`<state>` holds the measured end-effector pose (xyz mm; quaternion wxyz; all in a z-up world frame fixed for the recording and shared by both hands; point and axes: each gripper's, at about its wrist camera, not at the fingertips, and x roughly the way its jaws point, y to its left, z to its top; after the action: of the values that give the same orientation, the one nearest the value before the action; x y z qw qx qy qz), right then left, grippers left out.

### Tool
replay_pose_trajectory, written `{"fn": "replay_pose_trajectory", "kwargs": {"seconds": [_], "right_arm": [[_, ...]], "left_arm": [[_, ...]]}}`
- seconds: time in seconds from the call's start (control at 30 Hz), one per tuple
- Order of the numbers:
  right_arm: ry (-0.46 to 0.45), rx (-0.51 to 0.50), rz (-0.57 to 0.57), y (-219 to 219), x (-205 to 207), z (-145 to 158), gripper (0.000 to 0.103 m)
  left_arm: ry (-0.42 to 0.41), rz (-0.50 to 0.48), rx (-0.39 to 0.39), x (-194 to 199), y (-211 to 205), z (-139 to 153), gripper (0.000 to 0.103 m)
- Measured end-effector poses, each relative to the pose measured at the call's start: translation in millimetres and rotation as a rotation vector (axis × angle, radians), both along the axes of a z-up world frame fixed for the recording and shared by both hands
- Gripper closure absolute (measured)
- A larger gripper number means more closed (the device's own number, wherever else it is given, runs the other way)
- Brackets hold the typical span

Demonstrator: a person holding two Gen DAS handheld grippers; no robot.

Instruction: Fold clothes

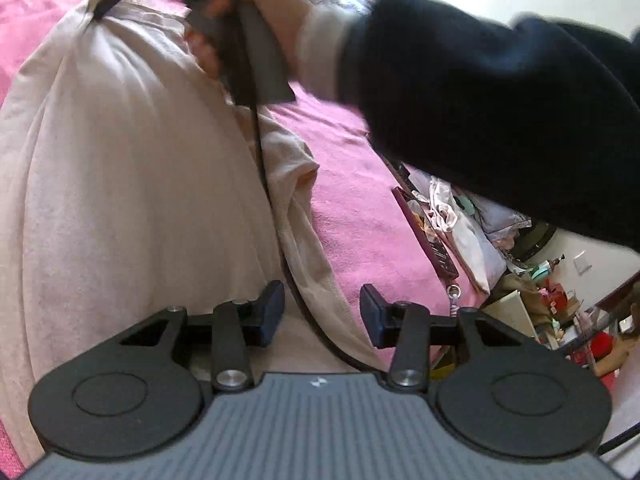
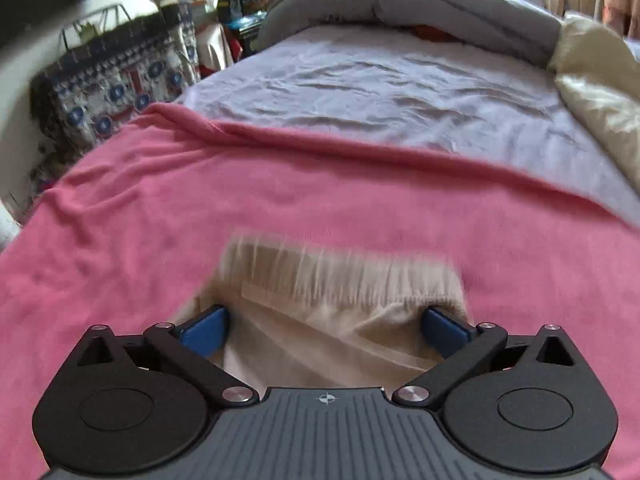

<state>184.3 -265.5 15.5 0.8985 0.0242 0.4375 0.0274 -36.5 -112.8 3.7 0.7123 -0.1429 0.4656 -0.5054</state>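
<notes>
My right claw gapes wide over the cream trousers' waistband on the pink blanket, my left half-open around a fold and cable, which could snag

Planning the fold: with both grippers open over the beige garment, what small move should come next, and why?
Probably lower the right gripper and close on the elastic waistband: its jaws stand wide open astride it, nothing gripped, and the beige garment lies loose on the pink blanket.

Both wrist views close over pink blanket
</notes>
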Motion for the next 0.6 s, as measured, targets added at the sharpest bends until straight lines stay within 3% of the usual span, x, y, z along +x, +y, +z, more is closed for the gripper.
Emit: {"fn": "replay_pose_trajectory", "kwargs": {"seconds": [0.07, 0.3, 0.37, 0.47, 0.6], "right_arm": [[-0.050, 0.041, 0.027, -8, -18, 17, 0.008], [-0.208, 0.135, 0.183, -59, -146, 69, 0.007], [-0.247, 0.109, 0.222, -63, -197, 74, 0.007], [-0.345, -0.004, 0.220, -56, -282, 68, 0.006], [-0.407, -0.288, 0.267, -10, -390, 44, 0.006]], "left_arm": [[-0.012, 0.004, -0.011, -3, 0, -2, 0.053], [-0.121, 0.018, -0.015, -13, 12, 16, 0.051], [-0.186, 0.070, -0.045, -19, 27, 28, 0.043], [-0.364, 0.137, -0.034, -44, 63, 40, 0.037], [-0.577, 0.163, 0.149, -93, 85, 46, 0.037]]}}
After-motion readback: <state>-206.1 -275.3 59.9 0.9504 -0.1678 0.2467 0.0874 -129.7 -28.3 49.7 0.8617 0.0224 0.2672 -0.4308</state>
